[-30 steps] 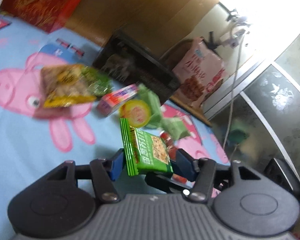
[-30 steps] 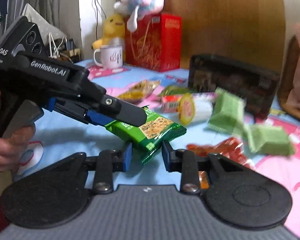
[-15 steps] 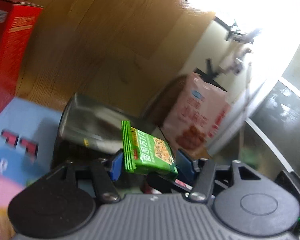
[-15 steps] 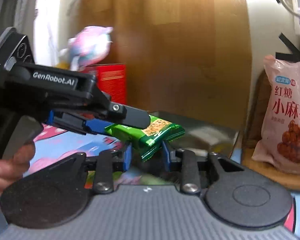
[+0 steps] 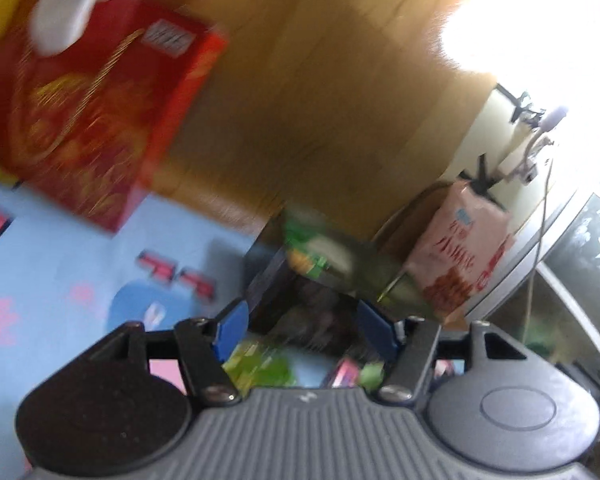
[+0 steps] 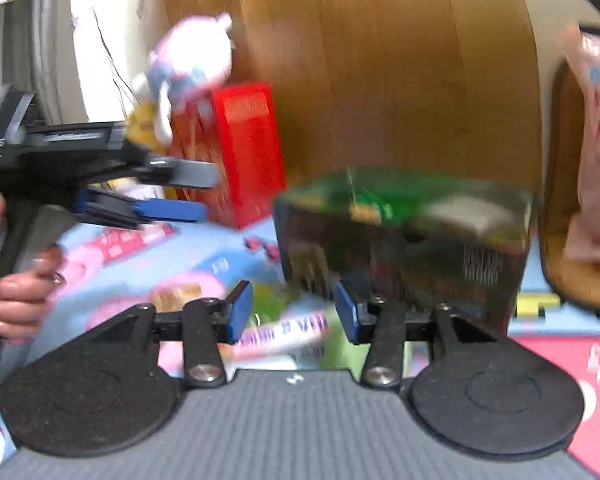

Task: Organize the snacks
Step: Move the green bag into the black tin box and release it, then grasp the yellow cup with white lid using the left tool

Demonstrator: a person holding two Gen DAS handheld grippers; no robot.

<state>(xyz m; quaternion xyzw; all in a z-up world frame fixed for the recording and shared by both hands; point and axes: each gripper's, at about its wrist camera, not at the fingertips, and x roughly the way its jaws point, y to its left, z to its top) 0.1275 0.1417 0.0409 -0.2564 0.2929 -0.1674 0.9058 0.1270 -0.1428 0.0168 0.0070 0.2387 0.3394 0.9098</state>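
The dark storage box (image 6: 404, 240) is the biggest thing in play, standing on the blue cartoon cloth (image 5: 60, 272) in front of the wooden headboard. A blurred green snack packet (image 6: 372, 200) shows at its open top, either landing inside or lying across the rim; the blur keeps me from saying which. If it has caught on the rim it could slide off onto the cloth, and the sort would need redoing.

Next down, the red gift box (image 5: 96, 120) stands off to the box's left and the pink snack bag (image 5: 460, 256) leans close on its right. A quick sweep back toward the loose snacks could clip either 1.

The left gripper (image 5: 300, 330) has just been opening; its blue pads stand apart with nothing between them. The right gripper (image 6: 294, 312) has likewise just spread and grips nothing. Both point at the box front, and from the right wrist view the left tool sits close beside its partner, so the 2 could knock together as they pull away.

Smallest, the remaining snacks (image 6: 284, 332) lie scattered just under the right jaws, smeared by motion; a hasty grab there may pinch 2 packets or the cloth.
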